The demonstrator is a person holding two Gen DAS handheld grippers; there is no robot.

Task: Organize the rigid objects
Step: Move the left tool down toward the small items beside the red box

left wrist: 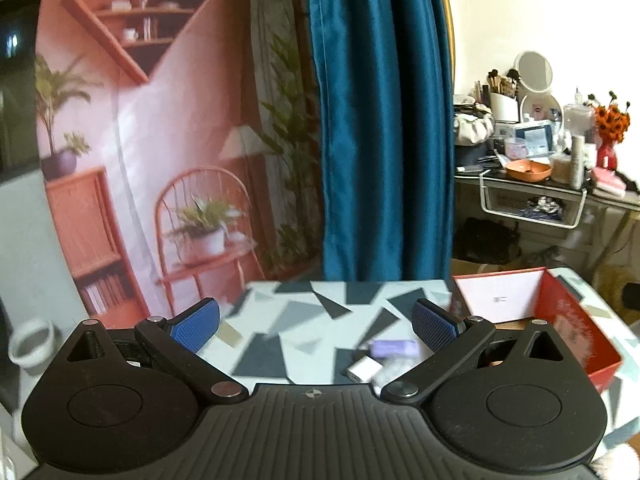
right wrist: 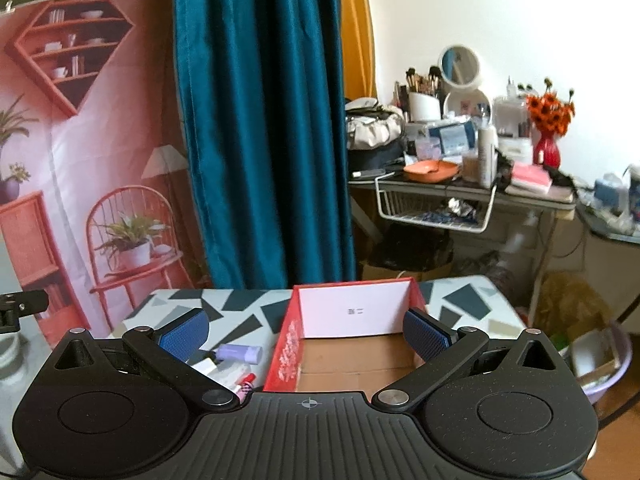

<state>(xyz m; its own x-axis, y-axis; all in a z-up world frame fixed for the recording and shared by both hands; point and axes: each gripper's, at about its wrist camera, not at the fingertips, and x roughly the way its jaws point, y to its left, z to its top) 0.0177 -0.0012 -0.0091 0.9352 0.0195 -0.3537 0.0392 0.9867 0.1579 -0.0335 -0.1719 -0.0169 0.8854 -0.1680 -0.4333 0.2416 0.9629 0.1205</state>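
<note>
Left gripper [left wrist: 316, 330]: jaws spread wide, empty, above the patterned desk [left wrist: 304, 312].
Right gripper [right wrist: 306, 334]: jaws spread wide, empty, over the red box [right wrist: 286, 354].
Small items: a purple bottle [right wrist: 240, 353], a white block [right wrist: 206, 366] and a pink-red tube [right wrist: 246, 382] lie clustered at the box's 9 o'clock.
Red box: open, bare cardboard floor, on the desk.
Beyond: a teal curtain [right wrist: 260, 120] at 12 o'clock.
</note>
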